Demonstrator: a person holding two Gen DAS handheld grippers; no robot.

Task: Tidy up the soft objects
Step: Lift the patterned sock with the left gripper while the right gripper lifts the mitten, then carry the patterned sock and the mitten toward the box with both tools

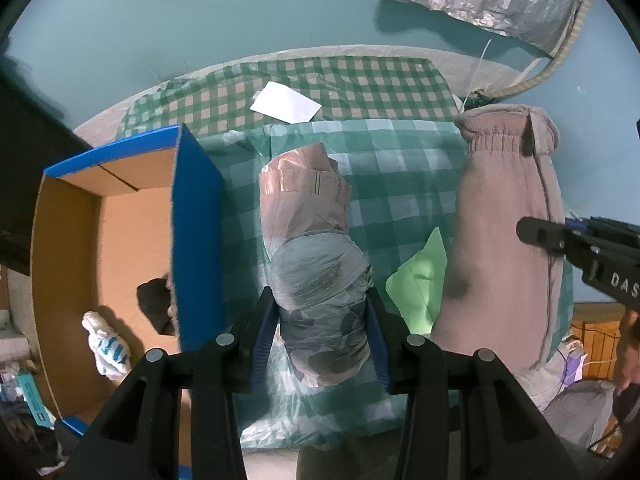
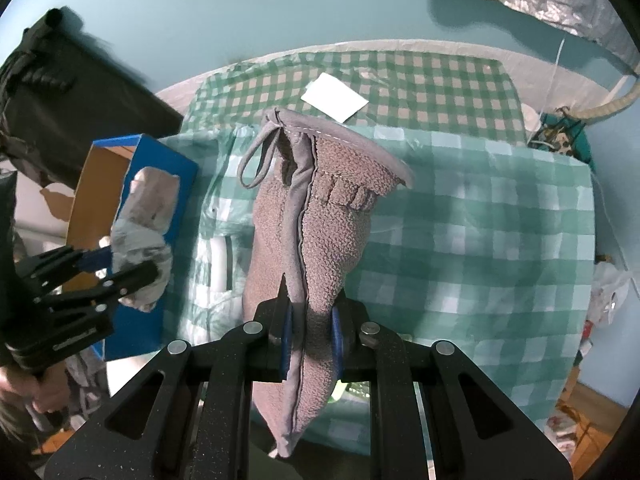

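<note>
- The left hand-held gripper (image 1: 322,336) points forward over the green checked cloth (image 1: 400,168), its blue-padded fingers (image 1: 262,340) clamped narrowly around the near end of a wrapped bundle (image 1: 312,252) of pinkish and grey plastic film.
- The bundle sticks out ahead of the fingers, just right of the blue wall of an open cardboard box (image 1: 192,220); from the right wrist camera it shows in front of that blue box (image 2: 160,216), carried by the left hand-held gripper (image 2: 116,276) at the far left.
- Inside the box lie a white-and-blue rolled sock (image 1: 106,346) and a dark soft item (image 1: 154,300) against the blue wall.
- The right hand-held gripper (image 2: 310,330) also points forward, its fingers (image 2: 286,336) pinched close on the lower part of a grey fleece slipper-boot (image 2: 312,216).
- The boot extends ahead of the fingers with its elastic cuff and pull loop at the far end; whether it touches the cloth cannot be told. In the left wrist view the same boot (image 1: 504,216) is just right of the bundle, with the right hand-held gripper (image 1: 576,248) entering from the right edge.
- A light green piece (image 1: 422,276) lies on the cloth between bundle and boot.
- A white card (image 1: 286,102) rests farther back on the checked cloth.
</note>
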